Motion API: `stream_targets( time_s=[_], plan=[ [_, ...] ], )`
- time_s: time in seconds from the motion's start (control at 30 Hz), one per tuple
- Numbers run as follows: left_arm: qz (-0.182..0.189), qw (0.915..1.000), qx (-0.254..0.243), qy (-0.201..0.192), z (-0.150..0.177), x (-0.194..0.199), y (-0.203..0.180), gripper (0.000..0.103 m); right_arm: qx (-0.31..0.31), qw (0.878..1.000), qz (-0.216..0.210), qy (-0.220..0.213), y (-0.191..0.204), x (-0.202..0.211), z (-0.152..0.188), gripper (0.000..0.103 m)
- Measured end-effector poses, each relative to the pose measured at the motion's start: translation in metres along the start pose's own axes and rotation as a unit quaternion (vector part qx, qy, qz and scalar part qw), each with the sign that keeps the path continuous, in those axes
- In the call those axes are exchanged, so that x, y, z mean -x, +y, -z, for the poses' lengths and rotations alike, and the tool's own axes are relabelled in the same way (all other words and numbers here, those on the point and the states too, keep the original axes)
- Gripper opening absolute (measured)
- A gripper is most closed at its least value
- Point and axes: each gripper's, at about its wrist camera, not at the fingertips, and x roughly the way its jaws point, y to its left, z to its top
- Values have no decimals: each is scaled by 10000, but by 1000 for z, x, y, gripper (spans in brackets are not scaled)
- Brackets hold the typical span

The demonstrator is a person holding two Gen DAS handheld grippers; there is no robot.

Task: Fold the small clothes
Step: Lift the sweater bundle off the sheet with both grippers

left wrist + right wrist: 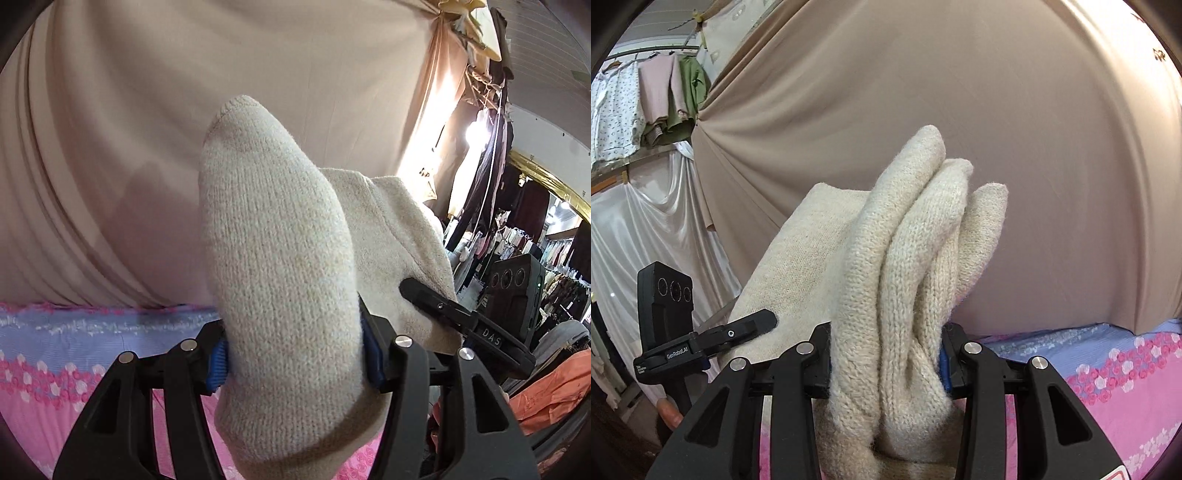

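Observation:
A cream knitted garment (280, 258) is held up above the bed by both grippers. My left gripper (295, 358) is shut on a thick fold of it; the blue pads (218, 365) press into the knit. My right gripper (886, 365) is shut on a bunch of several folds (916, 266) of the same garment. The cloth spans between the two grippers. The right gripper's finger shows in the left wrist view (443, 306), and the left gripper shows in the right wrist view (713, 339). The garment's lower part is hidden below the jaws.
A pink and lilac flowered bedspread (55, 354) lies below; it also shows in the right wrist view (1115, 376). A beige curtain (960, 110) hangs behind. Hanging clothes (646, 96), white drapes (646, 229), an orange cloth (550, 391) and clothes racks (517, 240) stand at the sides.

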Motion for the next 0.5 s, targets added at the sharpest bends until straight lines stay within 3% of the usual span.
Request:
stream_targets(
  time_s=[0.3,0.5],
  plan=[
    [-340,9988,-182,-288,-16,57,29,57,328,9987,-378,77,62,-19,-14,38],
    [-718,9973,123,-59,-1,70,77,61,248,9971,-520,504,86,-62,12,39]
  ],
)
